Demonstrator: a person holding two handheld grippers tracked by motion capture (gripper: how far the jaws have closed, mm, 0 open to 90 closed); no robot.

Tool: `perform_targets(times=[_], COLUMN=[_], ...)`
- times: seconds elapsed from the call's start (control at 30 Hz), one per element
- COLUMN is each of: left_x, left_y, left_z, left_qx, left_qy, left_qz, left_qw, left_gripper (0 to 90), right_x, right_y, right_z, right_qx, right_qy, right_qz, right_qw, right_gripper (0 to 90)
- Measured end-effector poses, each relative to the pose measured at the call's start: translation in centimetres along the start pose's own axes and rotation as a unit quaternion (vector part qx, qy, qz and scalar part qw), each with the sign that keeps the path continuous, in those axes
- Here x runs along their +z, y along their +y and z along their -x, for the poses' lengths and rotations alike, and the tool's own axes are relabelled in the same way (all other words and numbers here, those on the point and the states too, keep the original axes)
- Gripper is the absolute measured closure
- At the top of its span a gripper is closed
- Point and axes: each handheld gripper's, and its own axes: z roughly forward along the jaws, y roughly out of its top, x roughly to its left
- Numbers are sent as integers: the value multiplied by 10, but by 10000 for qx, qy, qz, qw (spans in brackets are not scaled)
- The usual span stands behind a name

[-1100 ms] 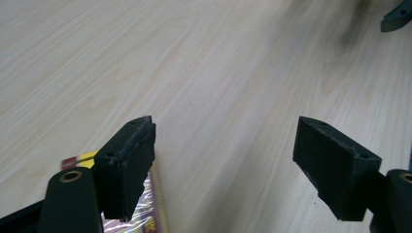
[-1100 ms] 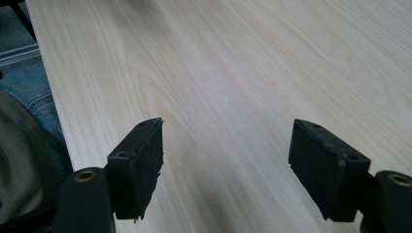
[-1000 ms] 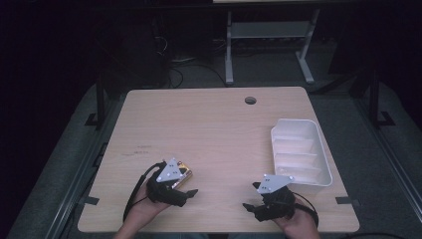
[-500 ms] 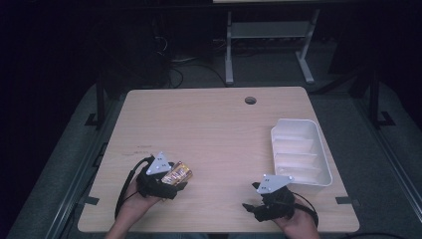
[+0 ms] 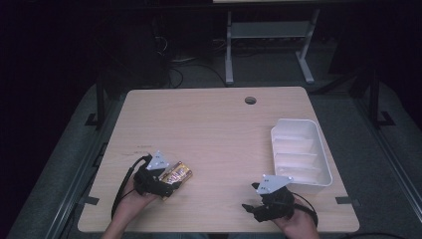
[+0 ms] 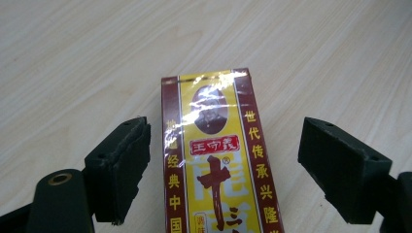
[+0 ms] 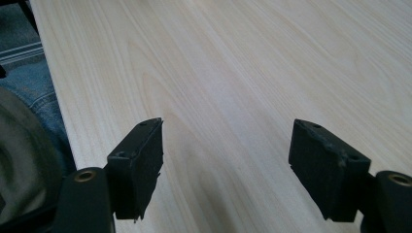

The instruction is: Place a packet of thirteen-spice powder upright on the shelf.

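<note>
Two grippers sit near my edge of the wooden table (image 5: 214, 129). My left gripper (image 6: 226, 165) has its jaws spread wide on either side of a red and yellow box (image 6: 218, 160) printed with Chinese characters; the box lies flat on the wood, with a clear gap to the right jaw and a narrow one to the left. My right gripper (image 7: 226, 167) is spread too, with bare tabletop between its jaws. I see a white tray (image 5: 300, 152) at the table's right side, just beyond that gripper.
</note>
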Motion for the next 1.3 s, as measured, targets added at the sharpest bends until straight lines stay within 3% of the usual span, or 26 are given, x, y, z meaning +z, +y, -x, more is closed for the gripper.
perform_targets(times=[0.4, 1.3], left_x=[9, 16], left_y=[-3, -6], left_z=[-1, -4], left_qx=[91, 30], left_qy=[85, -8], left_qz=[-337, -563], left_qw=[9994, 9984], left_gripper=[200, 248], right_x=[1, 3], right_y=[0, 1], right_z=[-1, -2], right_qx=[-18, -48], right_qy=[23, 54], right_qz=[-9, -52], right_qw=[10000, 10000], right_gripper=[276, 276])
